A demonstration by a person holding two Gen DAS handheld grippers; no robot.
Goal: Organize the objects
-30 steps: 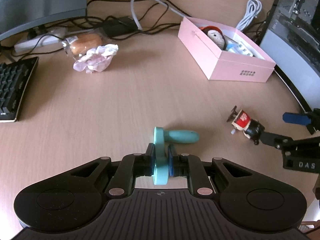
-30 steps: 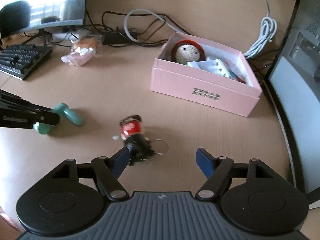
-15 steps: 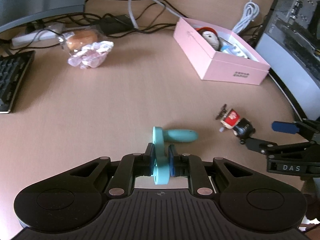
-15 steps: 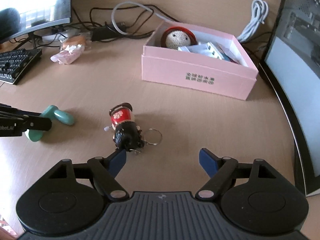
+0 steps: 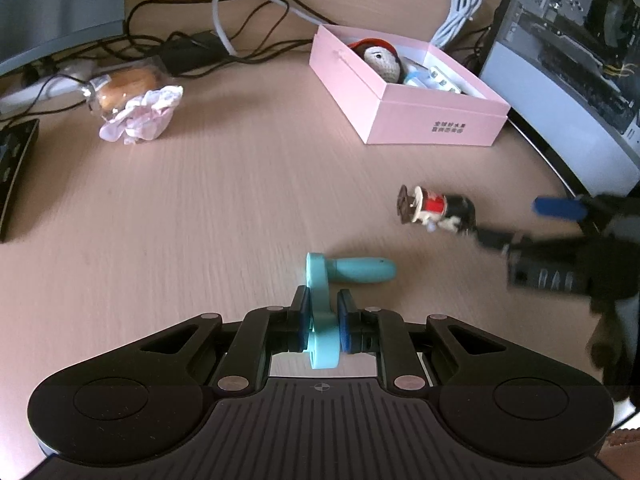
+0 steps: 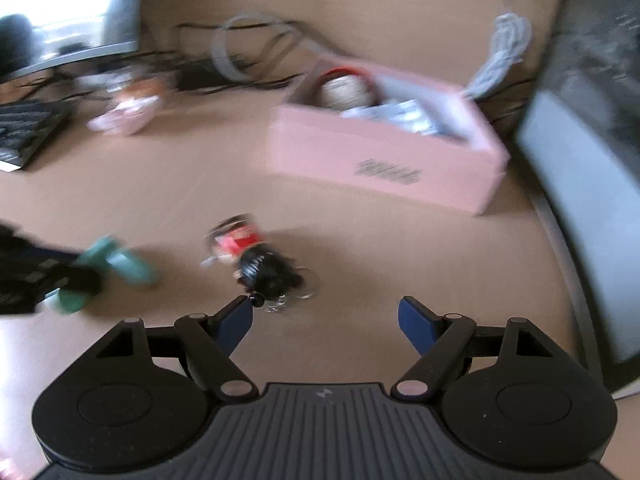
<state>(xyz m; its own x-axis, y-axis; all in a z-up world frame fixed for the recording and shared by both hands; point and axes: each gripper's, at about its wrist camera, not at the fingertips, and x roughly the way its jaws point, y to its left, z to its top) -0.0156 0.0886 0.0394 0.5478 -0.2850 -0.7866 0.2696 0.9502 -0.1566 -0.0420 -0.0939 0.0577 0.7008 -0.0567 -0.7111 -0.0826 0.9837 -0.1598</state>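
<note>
My left gripper (image 5: 324,312) is shut on a teal plastic crank-shaped piece (image 5: 324,320), whose handle (image 5: 360,270) sticks out to the right. It holds the piece low over the wooden desk. A small doll keychain (image 5: 436,210) with a red body and black hair lies on the desk to the right. In the blurred right wrist view the keychain (image 6: 256,258) lies just ahead of my open right gripper (image 6: 324,316), near its left finger (image 6: 236,318). An open pink box (image 5: 404,92) holding a knitted doll head stands beyond.
A wrapped bun and crumpled pink tissue (image 5: 138,114) lie at the back left, with tangled cables (image 5: 224,48) behind. A keyboard (image 5: 12,168) is at the left edge. A computer case (image 5: 580,60) stands at the right. A monitor (image 6: 68,12) is at the back left.
My left gripper has risen and drawn back with the teal piece. My right gripper has pulled back from the keychain and is swinging, blurring its view. The keychain has shifted slightly.
</note>
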